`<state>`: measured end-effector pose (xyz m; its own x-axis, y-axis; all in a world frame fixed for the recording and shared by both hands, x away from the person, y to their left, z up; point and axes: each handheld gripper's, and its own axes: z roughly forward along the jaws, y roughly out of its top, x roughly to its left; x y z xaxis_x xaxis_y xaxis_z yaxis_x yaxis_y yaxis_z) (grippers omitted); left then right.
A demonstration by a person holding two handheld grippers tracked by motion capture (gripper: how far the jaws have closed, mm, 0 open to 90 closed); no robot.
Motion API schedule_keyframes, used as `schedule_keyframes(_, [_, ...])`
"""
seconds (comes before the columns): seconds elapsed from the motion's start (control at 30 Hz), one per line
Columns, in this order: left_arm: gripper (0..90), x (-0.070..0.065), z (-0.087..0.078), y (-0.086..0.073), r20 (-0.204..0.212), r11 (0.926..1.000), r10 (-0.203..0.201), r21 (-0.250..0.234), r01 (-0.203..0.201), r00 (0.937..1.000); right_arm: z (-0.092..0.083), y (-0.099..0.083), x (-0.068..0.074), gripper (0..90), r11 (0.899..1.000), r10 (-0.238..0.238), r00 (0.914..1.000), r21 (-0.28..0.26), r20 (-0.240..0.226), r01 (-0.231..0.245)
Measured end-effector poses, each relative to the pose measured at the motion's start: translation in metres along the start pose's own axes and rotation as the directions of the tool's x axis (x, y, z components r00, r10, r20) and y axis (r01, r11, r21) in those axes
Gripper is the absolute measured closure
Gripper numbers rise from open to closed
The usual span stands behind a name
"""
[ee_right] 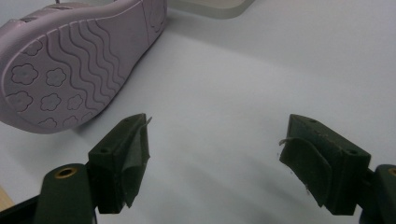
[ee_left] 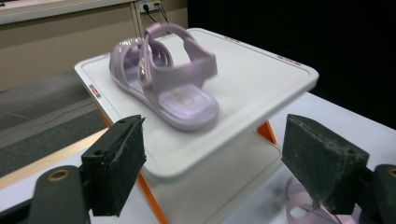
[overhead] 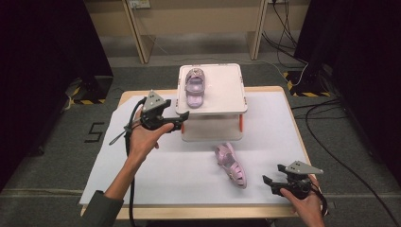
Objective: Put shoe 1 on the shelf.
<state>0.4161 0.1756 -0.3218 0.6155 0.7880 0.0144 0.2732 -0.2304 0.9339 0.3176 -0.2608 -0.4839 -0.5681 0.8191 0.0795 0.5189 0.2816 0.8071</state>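
Note:
A lilac sandal (overhead: 195,87) stands upright on the left part of a white raised platform (overhead: 222,90) at the back of the table. In the left gripper view that sandal (ee_left: 163,79) shows its heel strap, just past my jaws. My left gripper (overhead: 182,120) is open and empty by the platform's front left corner (ee_left: 261,79). A second lilac sandal (overhead: 231,165) lies on its side on the white sheet. Its patterned sole (ee_right: 70,60) faces my right gripper (overhead: 273,175), which rests open and empty near the table's front right.
The platform stands on orange legs (ee_left: 149,196) over a lower white base (overhead: 211,128). The white sheet (overhead: 179,175) covers a wooden table (overhead: 208,211). Cables (overhead: 331,142) lie on the floor at right, and dark curtains hang on both sides.

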Motion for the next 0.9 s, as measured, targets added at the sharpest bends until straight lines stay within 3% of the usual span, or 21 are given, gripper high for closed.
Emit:
schedule_keyframes(0.2, [20.8, -0.004, -0.012, -0.027, 0.03, 0.9996, -0.021, -0.018, 0.021, 0.9993, 0.0, 0.0, 0.001, 23.1, 1.0, 0.0, 1.0, -0.001, 0.004, 0.0])
schedule_keyframes(0.4, [20.6, -0.005, -0.018, -0.055, 0.021, 0.9999, -0.014, -0.001, 0.014, 0.9997, 0.0, 0.0, 0.001, 23.2, 1.0, -0.002, 1.0, 0.002, 0.006, 0.002])
schedule_keyframes(0.67, [20.5, -0.001, -0.028, -0.102, 0.012, 0.9984, -0.039, 0.041, 0.039, 0.9991, 0.001, 0.0, 0.0, 23.2, 1.0, 0.004, 1.0, 0.005, 0.006, -0.004])
schedule_keyframes(0.9, [20.3, 0.002, -0.042, -0.13, 0.004, 0.9965, -0.067, 0.05, 0.067, 0.9977, 0.001, -0.001, 0.0, 23.2, 1.0, 0.003, 1.0, 0.005, 0.005, -0.003])
